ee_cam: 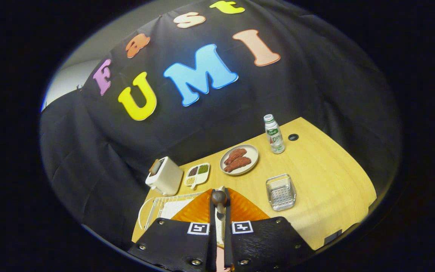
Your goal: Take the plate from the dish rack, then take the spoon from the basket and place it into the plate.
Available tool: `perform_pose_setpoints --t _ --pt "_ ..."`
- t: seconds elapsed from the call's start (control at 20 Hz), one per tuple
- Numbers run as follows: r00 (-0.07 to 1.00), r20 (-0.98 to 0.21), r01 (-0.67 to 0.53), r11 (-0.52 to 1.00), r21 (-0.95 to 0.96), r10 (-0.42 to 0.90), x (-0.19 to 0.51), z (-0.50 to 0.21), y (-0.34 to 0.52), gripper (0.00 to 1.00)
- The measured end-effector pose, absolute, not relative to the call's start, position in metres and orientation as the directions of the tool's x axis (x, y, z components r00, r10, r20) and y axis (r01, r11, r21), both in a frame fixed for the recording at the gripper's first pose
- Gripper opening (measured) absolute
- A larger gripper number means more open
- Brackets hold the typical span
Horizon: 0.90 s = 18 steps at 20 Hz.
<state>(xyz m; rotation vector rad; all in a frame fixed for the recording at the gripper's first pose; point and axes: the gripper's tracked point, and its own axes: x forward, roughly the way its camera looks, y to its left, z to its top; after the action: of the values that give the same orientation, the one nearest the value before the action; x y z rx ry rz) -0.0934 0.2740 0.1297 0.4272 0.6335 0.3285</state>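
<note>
Both hand-held gripper [220, 211] fingers clamp spoon [219, 200] above orange plate [246, 209].

Textured gripper [220, 211] plates carry square markers (screws along edges).

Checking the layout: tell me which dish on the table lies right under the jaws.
The orange plate, directly beneath the gripper, which is shut on the spoon. The grey plate and small sectioned tray sit beyond.

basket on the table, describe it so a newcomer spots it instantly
Start at the wooden table, then find the bottle by the wall. The basket sits nearer the tongs, which pinch a spoon. It is the lone see-through, square-sided container.
</note>
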Motion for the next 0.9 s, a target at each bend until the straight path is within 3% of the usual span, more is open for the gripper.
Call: perform_pose_setpoints --t 0.4,0.9 --pt "0.594 -0.572 -0.358 0.823 0.441 0.565 -0.167 0.092 0.378 0.07" --pt "0.451 -0.663 -0.527 0.778 0.343 0.598 -0.239 0.027 0.442 0.07"
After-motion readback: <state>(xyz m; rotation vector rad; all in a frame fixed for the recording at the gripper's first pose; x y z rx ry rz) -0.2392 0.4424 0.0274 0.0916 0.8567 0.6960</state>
